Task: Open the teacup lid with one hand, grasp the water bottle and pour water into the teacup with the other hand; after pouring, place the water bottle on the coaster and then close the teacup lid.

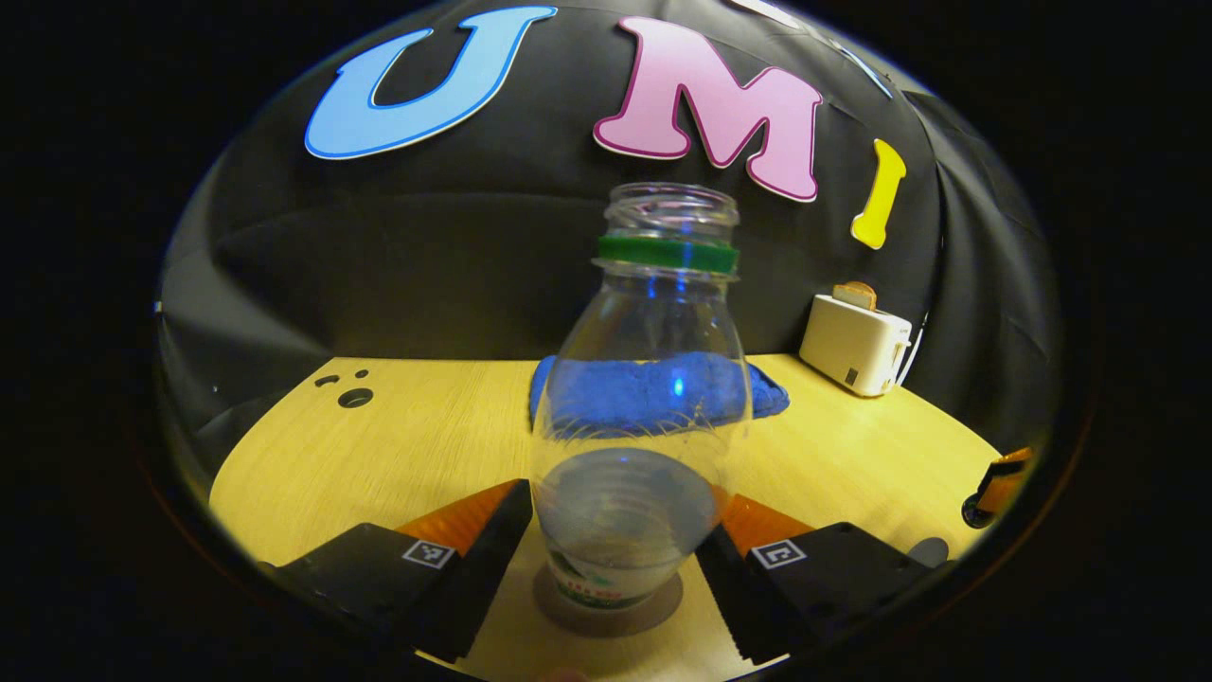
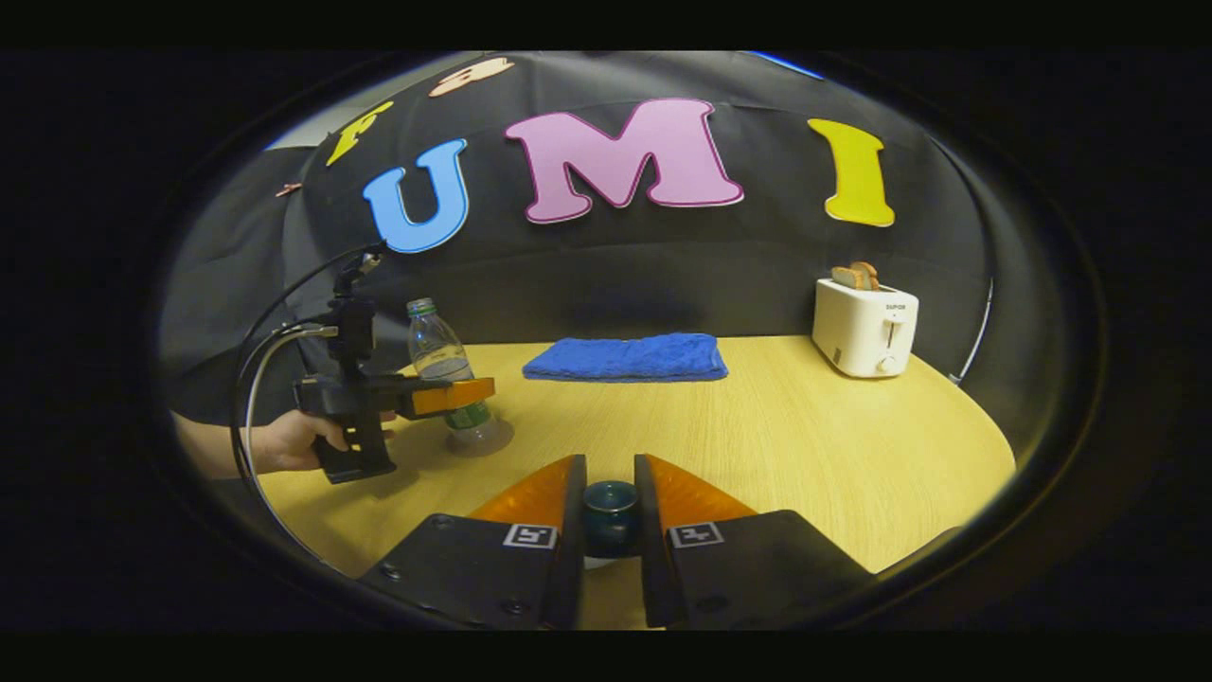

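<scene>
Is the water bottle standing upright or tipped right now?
Upright. The water bottle stands on the round coaster with its uncapped neck pointing straight up; the right gripper view shows it standing too.

Pale wooden table [image 2: 805, 445]. Blue towel [image 2: 626, 359] lies at the back; toaster [image 2: 864, 328] to its right, bottle [image 2: 445, 374] on coaster [image 2: 483, 438] to its left.

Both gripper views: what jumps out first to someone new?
The clear bottle, uncapped and part full, stands on a round coaster dead centre in the left gripper view, between the fingers of the left hand-held gripper. In the right gripper view the right hand-held gripper has its fingers close on either side of a small dark lid knob. Behind lie a blue towel and, at the far right, a white toaster.
</scene>
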Available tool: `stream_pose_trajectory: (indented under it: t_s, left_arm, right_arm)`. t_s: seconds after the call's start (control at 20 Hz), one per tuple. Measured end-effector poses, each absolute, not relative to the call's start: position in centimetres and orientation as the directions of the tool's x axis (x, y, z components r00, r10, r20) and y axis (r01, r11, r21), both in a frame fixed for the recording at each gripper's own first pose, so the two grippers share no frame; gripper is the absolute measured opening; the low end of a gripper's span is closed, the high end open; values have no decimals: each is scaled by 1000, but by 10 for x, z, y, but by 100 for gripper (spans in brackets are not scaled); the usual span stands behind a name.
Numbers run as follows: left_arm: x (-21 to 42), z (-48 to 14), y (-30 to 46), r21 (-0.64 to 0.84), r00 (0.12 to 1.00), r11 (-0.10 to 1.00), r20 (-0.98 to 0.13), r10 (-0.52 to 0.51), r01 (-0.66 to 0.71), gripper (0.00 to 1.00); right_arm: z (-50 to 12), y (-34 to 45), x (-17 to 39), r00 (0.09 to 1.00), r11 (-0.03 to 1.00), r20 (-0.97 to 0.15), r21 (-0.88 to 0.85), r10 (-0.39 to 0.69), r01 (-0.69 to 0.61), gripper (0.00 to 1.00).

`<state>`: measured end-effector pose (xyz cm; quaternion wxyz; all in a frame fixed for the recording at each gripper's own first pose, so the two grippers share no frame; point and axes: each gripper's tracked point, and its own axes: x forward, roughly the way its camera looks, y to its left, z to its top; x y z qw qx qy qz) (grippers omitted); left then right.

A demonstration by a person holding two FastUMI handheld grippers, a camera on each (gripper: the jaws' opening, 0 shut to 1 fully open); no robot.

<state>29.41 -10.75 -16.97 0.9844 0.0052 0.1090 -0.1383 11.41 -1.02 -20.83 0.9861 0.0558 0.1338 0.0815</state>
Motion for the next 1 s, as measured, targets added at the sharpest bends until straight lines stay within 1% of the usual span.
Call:
stream_pose_trajectory:
  t_s: [0.25,0.45,0.5,0.55,0.6,0.65,0.75,0.8,0.95,1.0]
  left_arm:
    - [258,-175,-104,-98,914,951,-262,-310,295,97]
    - [218,-178,-89,-103,916,957,-277,-289,271,96]
    - [204,-179,-84,-101,919,960,-279,-279,260,96]
    - [190,-181,-77,-89,924,966,-283,-258,243,96]
    - [177,-180,-69,-65,933,972,-275,-233,224,92]
    - [161,-178,-66,-38,936,974,-270,-224,222,96]
    - [134,-176,-62,17,940,974,-266,-214,227,96]
    - [122,-177,-62,22,940,974,-269,-210,224,96]
    - [91,-193,-89,-56,901,955,-320,-295,293,96]
    - [86,-195,-95,-82,895,952,-325,-306,295,96]
  right_arm:
    - [-210,-1,116,949,979,-249,123,192,-165,28]
    - [-214,11,119,951,976,-231,125,204,-179,28]
    - [-216,14,120,952,975,-225,123,207,-183,27]
    - [-219,16,120,953,975,-220,118,208,-186,30]
    - [-223,18,121,954,976,-216,112,208,-188,28]
    - [-229,21,121,954,976,-216,105,209,-190,28]
    - [-239,22,119,956,979,-218,87,198,-183,28]
    - [-245,21,118,958,982,-219,78,186,-173,28]
    - [-255,24,118,957,983,-225,63,181,-171,28]
    - [-255,26,118,958,983,-221,62,181,-171,34]
